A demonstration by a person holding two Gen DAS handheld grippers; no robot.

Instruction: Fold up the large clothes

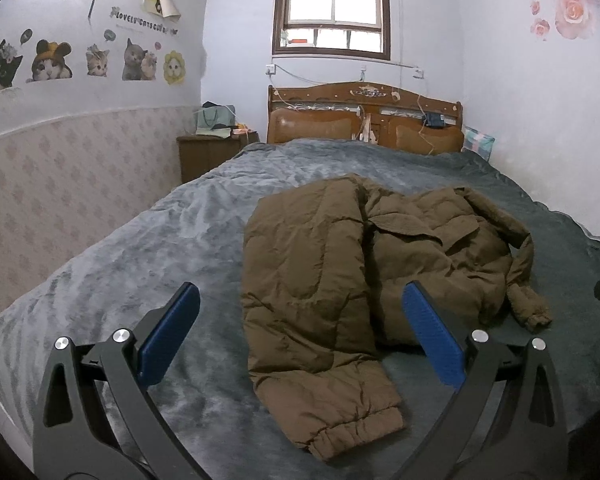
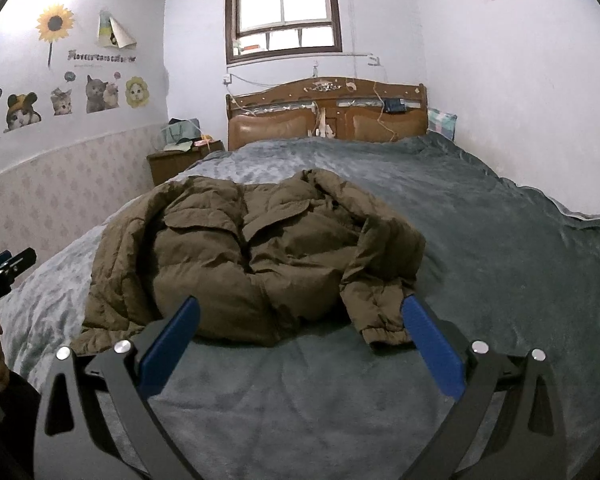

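A brown padded jacket (image 1: 379, 256) lies crumpled on the grey bedspread (image 1: 140, 248), one sleeve stretched toward me with its cuff (image 1: 351, 428) nearest. My left gripper (image 1: 300, 300) is open and empty, held above that sleeve. In the right wrist view the jacket (image 2: 260, 248) lies ahead, its other sleeve cuff (image 2: 383, 328) close to the right fingertip. My right gripper (image 2: 300, 316) is open and empty just in front of the jacket's near edge. The left gripper's tip (image 2: 8, 268) shows at the left edge.
A wooden headboard (image 1: 363, 120) stands at the far end below a window (image 1: 331, 12). A brown nightstand (image 1: 208, 152) with bags on it stands left of the bed. Walls run close along both sides. The bedspread (image 2: 499, 260) spreads wide around the jacket.
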